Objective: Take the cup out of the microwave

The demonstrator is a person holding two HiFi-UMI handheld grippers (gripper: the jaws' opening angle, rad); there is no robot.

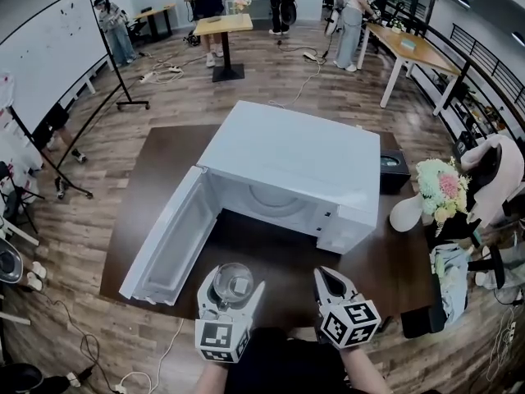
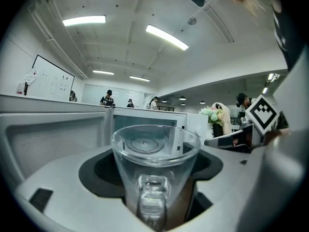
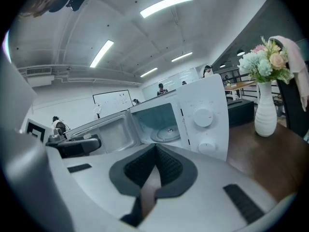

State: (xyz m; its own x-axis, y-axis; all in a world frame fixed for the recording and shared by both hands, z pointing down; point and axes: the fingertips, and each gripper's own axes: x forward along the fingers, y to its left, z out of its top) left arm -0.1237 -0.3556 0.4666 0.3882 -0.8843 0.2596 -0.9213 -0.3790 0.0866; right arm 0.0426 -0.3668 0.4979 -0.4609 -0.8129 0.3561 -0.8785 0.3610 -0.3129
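The left tongs (image 1: 230, 292), at the lower middle of the head view, hold a clear cup (image 2: 155, 158), with the jaws wide around it. The cup is outside the microwave (image 1: 295, 167), below its opening and just right of the open door (image 1: 168, 236). The right tongs (image 1: 326, 277), to the right of the left ones, are closed together and empty. The microwave stands on a dark desk (image 1: 156, 179).

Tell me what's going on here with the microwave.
A person is working with tongs in each hand. The left tongs grip a clear cup, held in front of the white microwave, outside its cavity. The microwave's door hangs wide open, and only the turntable shows inside. The right tongs are shut and empty, beside the left ones near the dark table's front edge.
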